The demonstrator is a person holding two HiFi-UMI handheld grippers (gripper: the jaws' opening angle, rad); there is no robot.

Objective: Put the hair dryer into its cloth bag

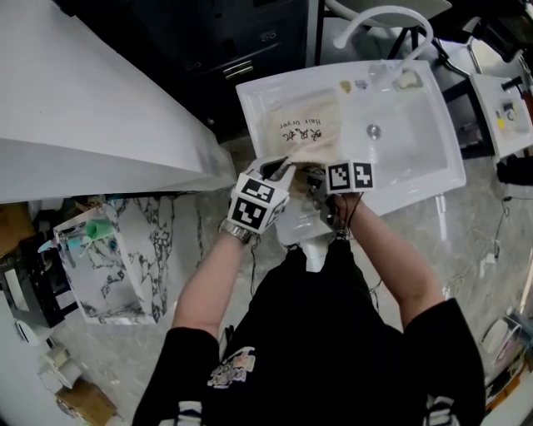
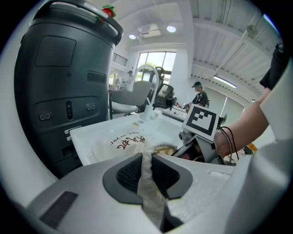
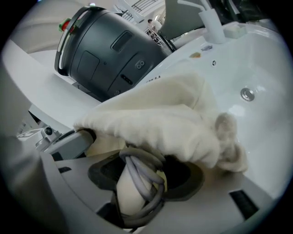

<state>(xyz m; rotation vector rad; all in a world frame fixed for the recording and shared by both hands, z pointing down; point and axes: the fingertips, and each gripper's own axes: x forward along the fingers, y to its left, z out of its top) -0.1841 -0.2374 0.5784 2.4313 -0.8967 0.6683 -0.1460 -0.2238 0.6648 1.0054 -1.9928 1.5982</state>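
A cream cloth bag (image 1: 304,129) with dark print lies in the white basin (image 1: 416,158). My left gripper (image 2: 147,172) is shut on a strip of the bag's edge (image 2: 149,183) and holds the mouth up. My right gripper (image 3: 144,180) is shut on the hair dryer's cream handle (image 3: 129,194), which has its grey cord (image 3: 145,176) wound around it. The rest of the dryer is hidden under the bag's bunched mouth (image 3: 160,121). In the head view both grippers (image 1: 279,176) (image 1: 323,185) meet at the basin's near edge. The left gripper's jaws (image 3: 68,144) show at the bag's left edge.
A dark grey drum-shaped machine (image 3: 105,50) stands left of the basin. A white faucet (image 1: 387,21) arches over its far side, above the drain (image 1: 374,131). A white counter (image 1: 83,108) runs at the left, and a marble-patterned box (image 1: 125,258) sits below it.
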